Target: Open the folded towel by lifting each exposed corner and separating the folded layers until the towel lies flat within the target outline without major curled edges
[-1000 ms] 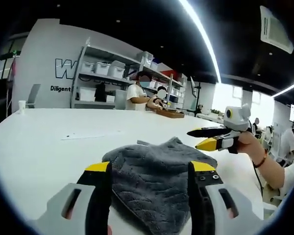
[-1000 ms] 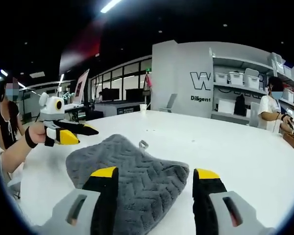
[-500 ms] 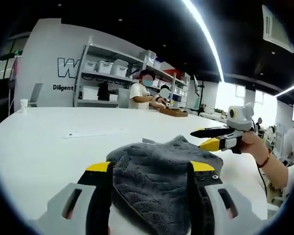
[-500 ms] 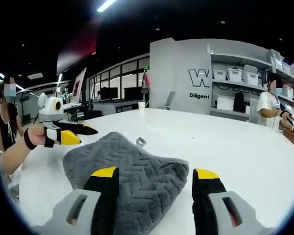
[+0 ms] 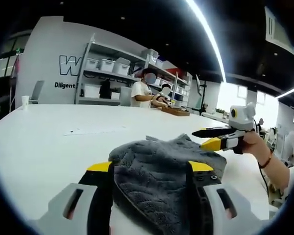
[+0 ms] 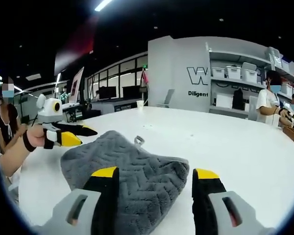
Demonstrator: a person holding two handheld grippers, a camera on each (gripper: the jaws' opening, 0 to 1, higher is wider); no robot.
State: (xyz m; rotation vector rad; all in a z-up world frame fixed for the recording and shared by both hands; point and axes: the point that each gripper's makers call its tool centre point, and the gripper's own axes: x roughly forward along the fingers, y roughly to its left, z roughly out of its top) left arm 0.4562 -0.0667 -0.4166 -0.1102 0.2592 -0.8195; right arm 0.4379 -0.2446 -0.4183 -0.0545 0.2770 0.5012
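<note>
Towel (image 5: 161,178) sits slightly nearer left gripper (image 5: 152,169) than second ago. Folded grey towel on white desk (image 6: 245,147), between spread fingers of both; right gripper (image 6: 154,175) open.

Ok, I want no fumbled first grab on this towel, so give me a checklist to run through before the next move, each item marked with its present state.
1. Towel still folded, lying on the white table: ok, work not yet begun.
2. Left gripper open, jaws standing either side of the near towel edge: ok.
3. Right gripper open, towel lying between its jaws: ok.
4. Small hanging loop on the far edge exposed: ok.
5. Target outline on the table: cannot tell, only a faint line shows beyond the towel.
6. An exposed corner within the jaws: cannot tell, the layers blur together.
</note>
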